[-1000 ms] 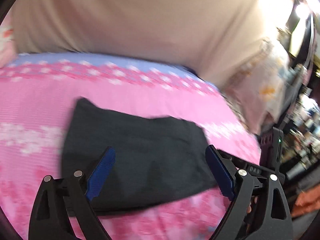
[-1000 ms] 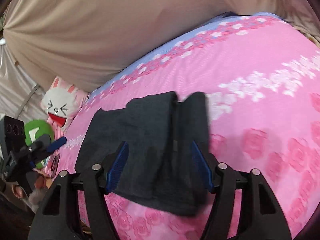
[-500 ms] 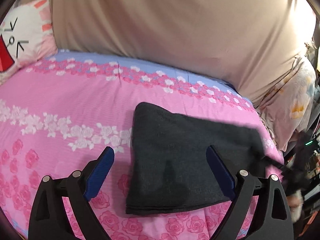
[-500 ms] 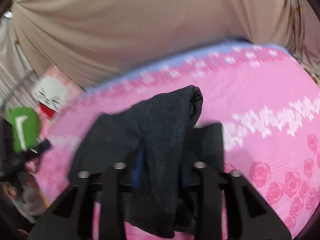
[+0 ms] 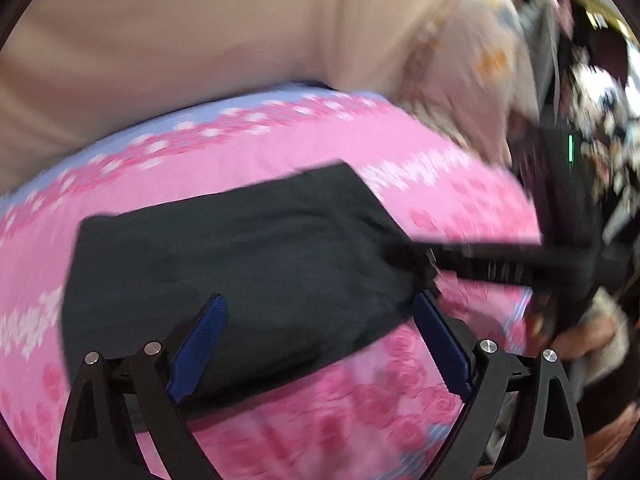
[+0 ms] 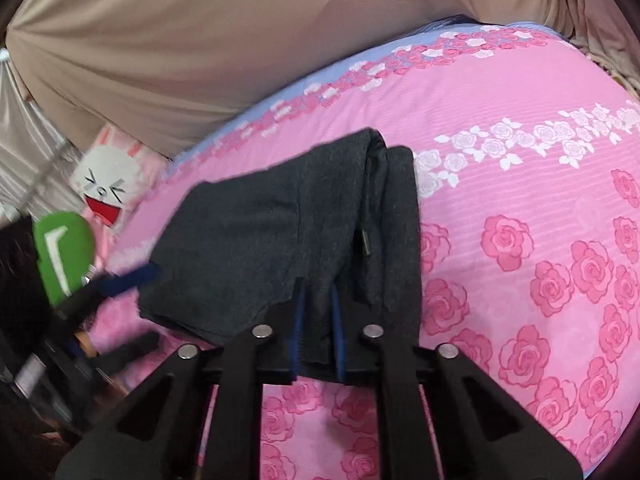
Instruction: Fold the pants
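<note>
Fabric of this kind is judged soft and limp: the pants [image 6: 280,236] would sag from any single hold, so thick edges, where several layers lie stacked, are judged the best places to be gripped. Little weight is suggested, and the knit surface looks matte, not slippery. The pants are seen as a dark grey, already folded bundle, roughly rectangular, lying on the pink rose-printed bedspread [image 6: 520,152], near its front edge. On the bundle's right side a narrower folded band is seen, with a drawstring tip lying in the crease beside it. The right gripper [image 6: 318,320] is closed on the near edge of the pants, its blue pads pressed together with a pinch of cloth held between them. The left gripper [image 5: 320,332] is held wide open over the bundle's near edge, with nothing between its fingers; whether the cloth is touched by it cannot be told. In the left view the right gripper is seen as a blurred dark bar meeting the pants [image 5: 224,264] at their right corner. A beige sheet [image 6: 224,48] is hung behind the bed, and a rabbit-face cushion [image 6: 106,186] is propped at the far left corner. The folding is judged nearly complete, with perhaps one further fold or a tidying left.
</note>
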`<state>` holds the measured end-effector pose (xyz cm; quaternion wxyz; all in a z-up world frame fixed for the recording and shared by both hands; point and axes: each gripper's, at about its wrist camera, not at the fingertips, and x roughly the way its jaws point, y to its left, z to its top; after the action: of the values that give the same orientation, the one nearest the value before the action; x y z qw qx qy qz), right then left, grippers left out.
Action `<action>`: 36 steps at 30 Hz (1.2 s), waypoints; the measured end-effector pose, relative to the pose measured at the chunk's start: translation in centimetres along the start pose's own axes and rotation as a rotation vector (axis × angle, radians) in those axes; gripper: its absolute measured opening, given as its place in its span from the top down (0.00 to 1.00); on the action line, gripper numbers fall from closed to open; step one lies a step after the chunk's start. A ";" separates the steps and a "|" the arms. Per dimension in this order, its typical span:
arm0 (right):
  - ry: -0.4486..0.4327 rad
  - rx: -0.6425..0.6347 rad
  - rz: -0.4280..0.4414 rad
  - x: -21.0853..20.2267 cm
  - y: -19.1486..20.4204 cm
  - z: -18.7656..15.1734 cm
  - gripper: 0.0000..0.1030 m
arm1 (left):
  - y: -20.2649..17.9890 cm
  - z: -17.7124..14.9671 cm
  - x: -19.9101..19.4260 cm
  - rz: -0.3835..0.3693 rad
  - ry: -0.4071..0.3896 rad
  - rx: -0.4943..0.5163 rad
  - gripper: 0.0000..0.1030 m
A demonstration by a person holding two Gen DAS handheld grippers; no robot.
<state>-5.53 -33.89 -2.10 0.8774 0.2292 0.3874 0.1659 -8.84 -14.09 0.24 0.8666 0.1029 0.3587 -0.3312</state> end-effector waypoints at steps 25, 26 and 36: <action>-0.053 0.029 0.069 -1.4 -4.3 1.9 0.60 | 2.1 4.6 1.1 -0.162 0.000 -0.153 0.84; -0.049 0.008 0.057 -1.0 -3.9 2.2 0.60 | 2.5 5.1 0.4 -0.147 -0.029 -0.163 0.85; 0.001 -0.077 0.022 3.7 -1.5 4.0 0.97 | 4.0 7.9 -3.6 -0.099 -0.149 -0.176 0.89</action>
<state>0.03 -34.50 -2.71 0.8835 0.1994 0.3788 0.1904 -3.74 -12.56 8.17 0.8791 -0.0165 0.3257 -0.3476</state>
